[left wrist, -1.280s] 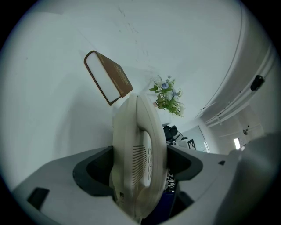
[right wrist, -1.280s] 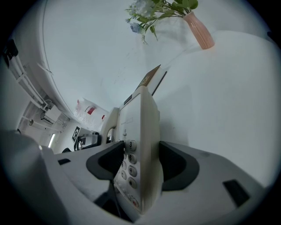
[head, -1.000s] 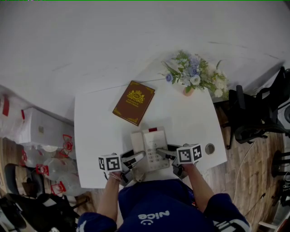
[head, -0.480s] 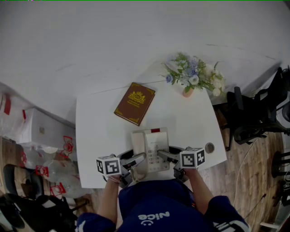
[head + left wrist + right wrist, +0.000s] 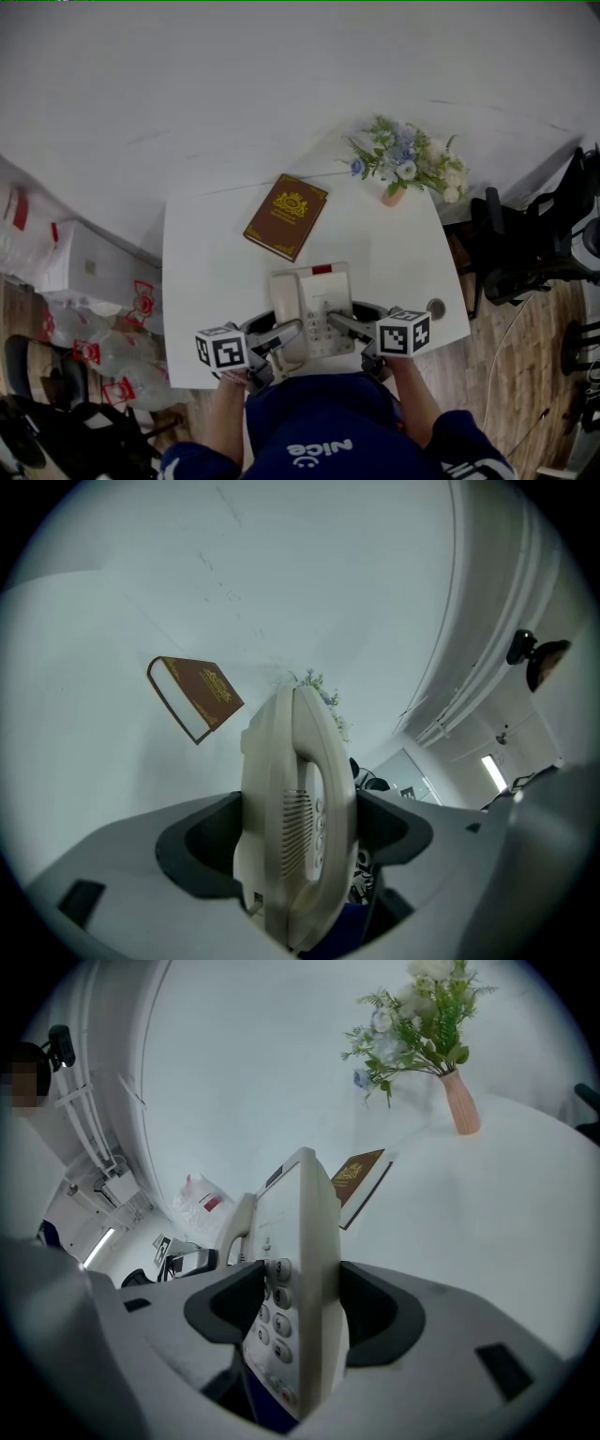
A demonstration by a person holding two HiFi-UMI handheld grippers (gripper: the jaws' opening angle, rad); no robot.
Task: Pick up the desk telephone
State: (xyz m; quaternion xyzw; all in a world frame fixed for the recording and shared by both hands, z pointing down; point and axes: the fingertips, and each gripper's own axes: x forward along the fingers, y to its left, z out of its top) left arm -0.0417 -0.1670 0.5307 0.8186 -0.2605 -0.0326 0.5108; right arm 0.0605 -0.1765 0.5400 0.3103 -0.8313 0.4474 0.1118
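On the white table (image 5: pixel 206 281), a brown book (image 5: pixel 286 217) with a gold emblem lies flat beyond the telephone (image 5: pixel 312 305), apart from it and angled to the table's edges. A pink vase of pale flowers (image 5: pixel 405 169) stands at the far right corner, well apart from both. A small round disc (image 5: pixel 435 307) sits by the near right corner, just beside the right gripper (image 5: pixel 343 324). Off the table, white boxes and bags with red print (image 5: pixel 94 281) are piled to the left, and a dark chair (image 5: pixel 525 244) stands to the right.

The telephone is cream, with a handset cradled along its left side, a keypad on the right and a small red patch at its far edge. It sits at the near edge of the table, right in front of the person. Its long axis runs from the person toward the far wall, red patch end away.

The left gripper (image 5: pixel 279 332) has its jaws closed on the handset side (a ribbed grille and small buttons face its camera). The right gripper's jaws clamp the keypad side, with round number keys showing between them. Whether the base has left the tabletop cannot be told.
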